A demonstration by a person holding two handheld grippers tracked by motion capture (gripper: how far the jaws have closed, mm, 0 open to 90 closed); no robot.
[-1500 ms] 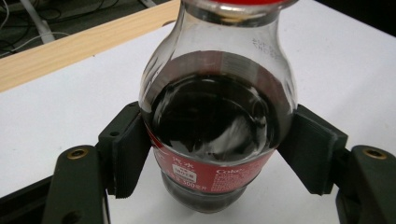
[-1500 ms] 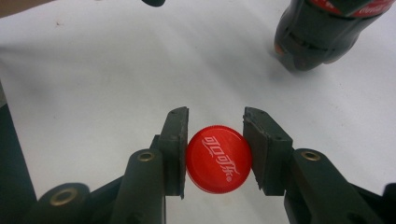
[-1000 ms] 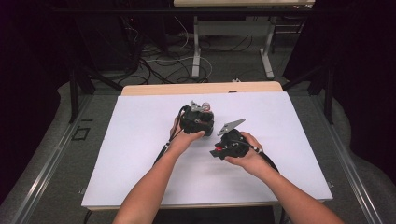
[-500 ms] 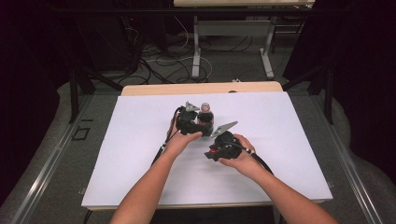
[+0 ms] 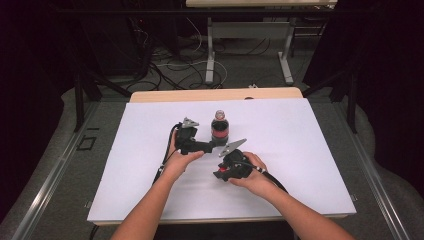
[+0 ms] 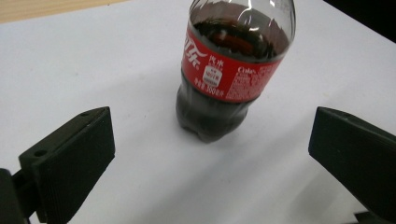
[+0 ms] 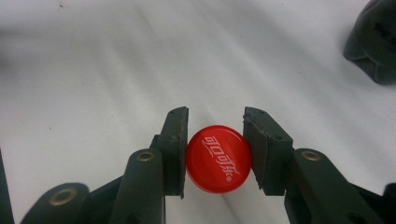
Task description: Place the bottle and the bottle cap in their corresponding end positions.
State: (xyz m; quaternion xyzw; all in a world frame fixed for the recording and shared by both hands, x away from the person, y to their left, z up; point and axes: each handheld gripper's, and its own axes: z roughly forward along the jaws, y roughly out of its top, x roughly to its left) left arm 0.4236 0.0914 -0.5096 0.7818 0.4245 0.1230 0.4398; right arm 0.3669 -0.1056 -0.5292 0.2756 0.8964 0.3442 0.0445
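Two blocky black jaws of the left gripper (image 6: pixel 210 154) have just been opening, spread off the glossy cola bottle (image 6: pixel 231 70), neck cropped; right gripper (image 7: pixel 215 154) pinches the round red cap (image 7: pixel 218 158).

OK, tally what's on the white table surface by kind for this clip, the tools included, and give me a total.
Cola bottles: 1, standing upright, cap off
Red bottle caps: 1, clamped in the right tool
Handheld tools: 2, the left tool open beside the bottle
Total: 4
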